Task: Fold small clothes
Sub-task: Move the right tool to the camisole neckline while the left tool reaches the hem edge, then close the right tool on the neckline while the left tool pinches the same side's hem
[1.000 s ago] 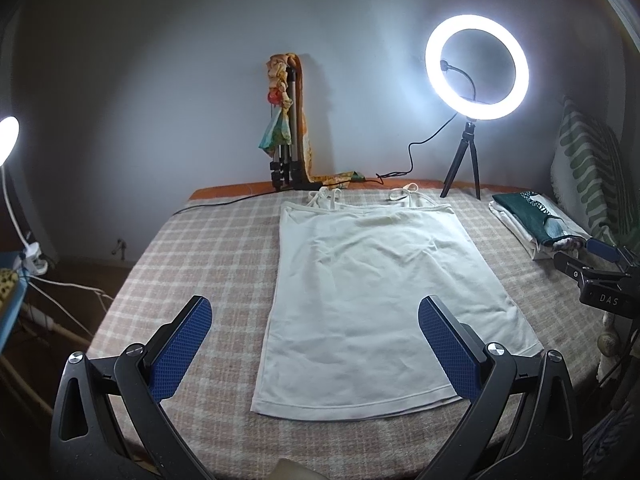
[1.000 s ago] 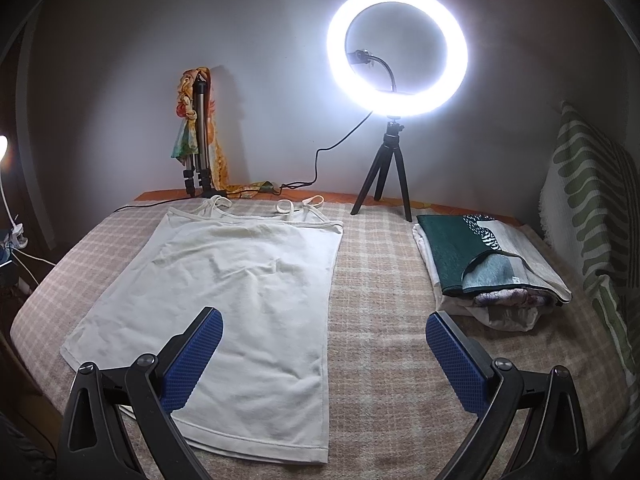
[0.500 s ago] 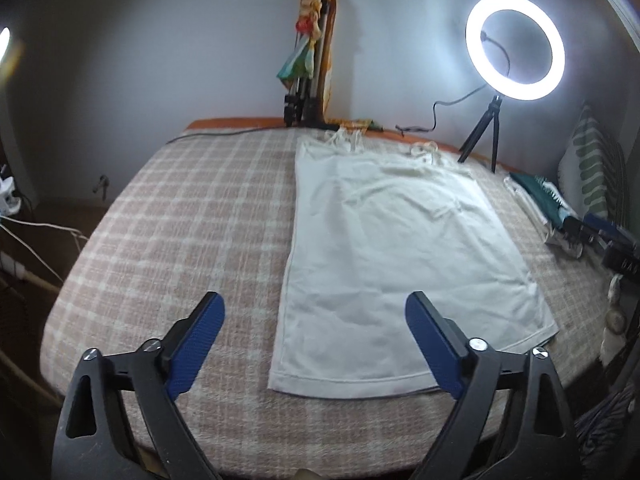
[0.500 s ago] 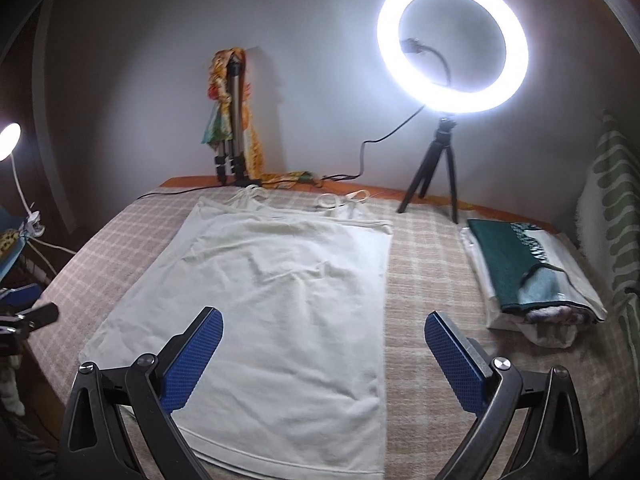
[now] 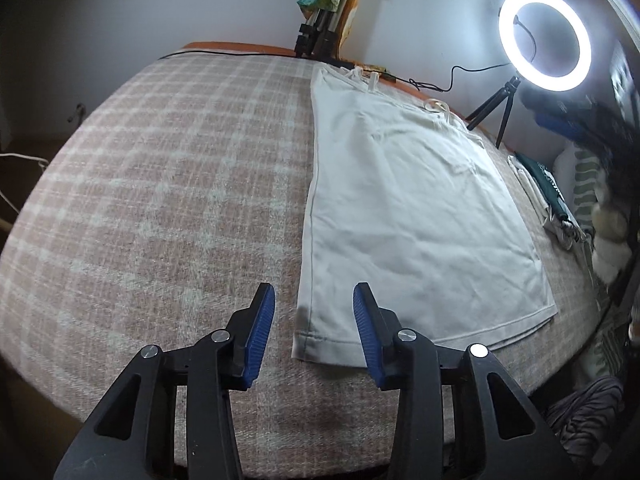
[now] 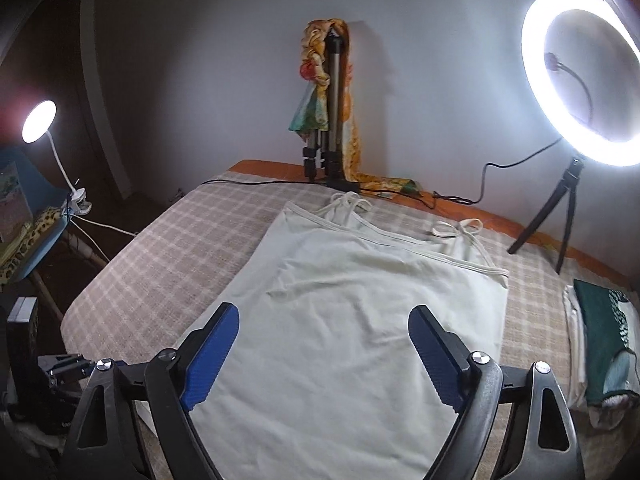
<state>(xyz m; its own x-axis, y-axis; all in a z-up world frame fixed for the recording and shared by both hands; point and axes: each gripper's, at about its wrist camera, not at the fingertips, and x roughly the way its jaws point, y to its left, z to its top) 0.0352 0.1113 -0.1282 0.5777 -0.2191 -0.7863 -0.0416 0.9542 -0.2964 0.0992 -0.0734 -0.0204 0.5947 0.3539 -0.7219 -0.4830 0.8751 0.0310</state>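
A white strappy top lies flat on the checked bedspread, straps toward the wall. My left gripper hovers low over the top's near left hem corner, its jaws closing with the corner's edge between the blue pads, which do not press on it. My right gripper hangs over the middle of the white top, its jaws closing a little, still wide, nothing gripped. The left gripper's body shows at the right wrist view's lower left.
A lit ring light on a small tripod stands at the back right. A folded tripod wrapped in a scarf leans on the wall. Folded clothes are stacked at the bed's right edge. A clip lamp glows at the left.
My left gripper has dropped toward the top's near left corner and its jaws have narrowed a lot. My right gripper has slid left over the garment and narrowed slightly.
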